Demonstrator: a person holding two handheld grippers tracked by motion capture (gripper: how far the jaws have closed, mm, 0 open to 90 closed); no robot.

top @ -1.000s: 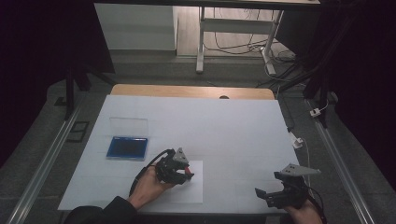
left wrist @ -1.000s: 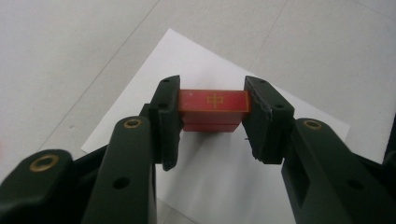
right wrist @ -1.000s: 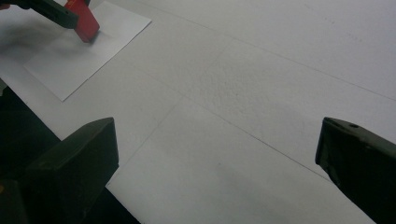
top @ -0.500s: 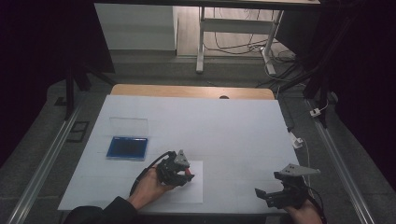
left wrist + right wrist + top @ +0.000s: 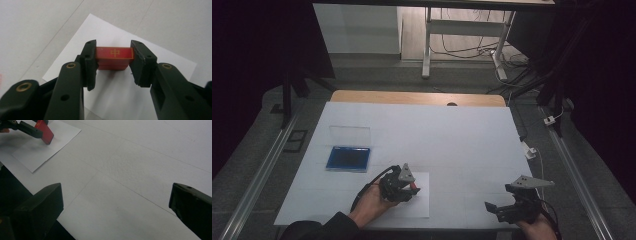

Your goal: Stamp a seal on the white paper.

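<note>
The left gripper [image 5: 113, 65] has its two black jaws pressed on the sides of a red block [image 5: 114, 58]. The block has a gold sign on its top face. It sits over a sheet of white paper [image 5: 162, 62] near the front edge of the table [image 5: 452, 130]. From above, the left gripper [image 5: 404, 186] is tipped down at the paper [image 5: 421, 202], and just a bit of the red block [image 5: 414, 187] peeks out. I cannot tell if the block touches the paper.

The right gripper [image 5: 499, 209] is at the front right corner of the table, well apart from the block. Its jaws stand wide with nothing between them.

A blue tray [image 5: 348, 158] lies at the left of the table, with a clear lid [image 5: 350, 135] just behind it. The tray is dark inside and hard to make out. Both forearms are cut off at the bottom edge.
</note>
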